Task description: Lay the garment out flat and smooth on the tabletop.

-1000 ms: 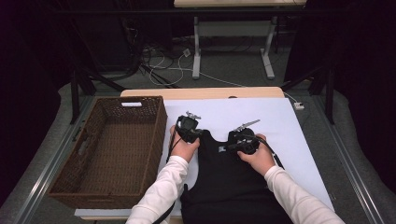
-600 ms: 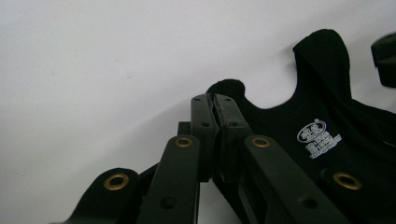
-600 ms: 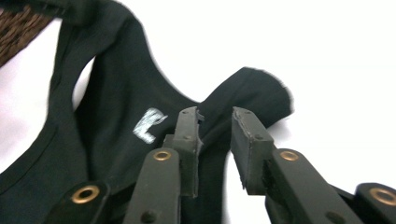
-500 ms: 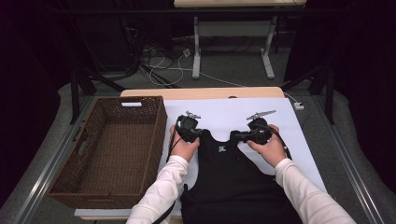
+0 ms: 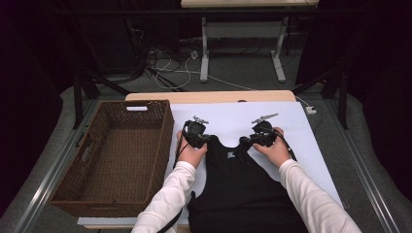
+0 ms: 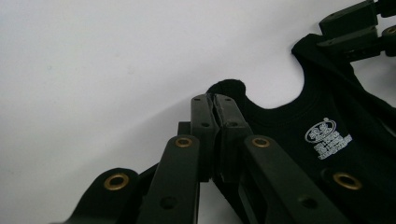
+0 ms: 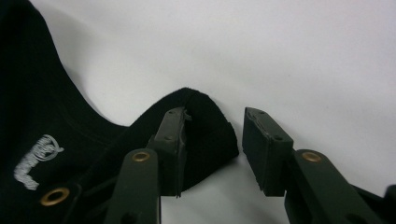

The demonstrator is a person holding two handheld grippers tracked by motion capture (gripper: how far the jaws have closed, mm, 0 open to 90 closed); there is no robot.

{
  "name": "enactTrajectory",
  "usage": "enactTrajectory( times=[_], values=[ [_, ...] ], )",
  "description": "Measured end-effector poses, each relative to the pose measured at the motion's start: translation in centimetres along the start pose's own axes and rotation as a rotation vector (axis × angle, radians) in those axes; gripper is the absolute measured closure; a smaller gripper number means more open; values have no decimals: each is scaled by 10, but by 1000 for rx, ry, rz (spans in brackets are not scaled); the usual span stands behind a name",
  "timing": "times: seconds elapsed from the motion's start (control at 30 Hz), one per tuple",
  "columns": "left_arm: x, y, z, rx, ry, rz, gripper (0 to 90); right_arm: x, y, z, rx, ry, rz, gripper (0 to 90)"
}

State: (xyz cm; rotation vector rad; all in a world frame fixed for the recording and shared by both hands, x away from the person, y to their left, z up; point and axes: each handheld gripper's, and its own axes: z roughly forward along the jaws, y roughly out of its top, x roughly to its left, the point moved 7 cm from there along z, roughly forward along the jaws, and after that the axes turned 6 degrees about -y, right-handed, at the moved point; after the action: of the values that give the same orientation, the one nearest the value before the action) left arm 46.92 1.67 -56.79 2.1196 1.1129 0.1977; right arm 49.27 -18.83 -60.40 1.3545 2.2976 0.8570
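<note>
The left gripper point(image 6: 215, 105) is clenched on one shoulder strap of the black sleeveless fabric top point(image 5: 243, 189) lying on the white table sheet point(image 5: 291, 126), its hem cut off below, while the right gripper point(image 7: 215, 140), jaws just opening, straddles the other strap unpinched.

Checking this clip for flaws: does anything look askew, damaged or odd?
Nothing stands out. The black tank top lies flat on the white sheet, and the wicker basket sits squarely beside it.
</note>
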Motion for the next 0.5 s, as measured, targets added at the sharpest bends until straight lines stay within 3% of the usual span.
enactTrajectory(
  times=[0.1,0.2,0.3,0.33,0.43,0.5],
  values=[
    [1,0,1,0,-1,-4,877,2,1,2,-24,-15,-63,624],
    [1,-1,1,10,0,-9,877,6,0,1,-23,19,-66,793],
    [2,0,1,0,6,-9,877,11,1,0,-18,26,-73,828],
    [3,1,0,0,5,-5,877,10,1,-3,-9,3,-94,830],
    [6,6,-3,-14,11,-5,877,1,11,-16,-62,-72,-136,831],
    [7,11,-6,-30,14,0,877,-11,20,-29,-95,-127,-126,831]
  ],
)
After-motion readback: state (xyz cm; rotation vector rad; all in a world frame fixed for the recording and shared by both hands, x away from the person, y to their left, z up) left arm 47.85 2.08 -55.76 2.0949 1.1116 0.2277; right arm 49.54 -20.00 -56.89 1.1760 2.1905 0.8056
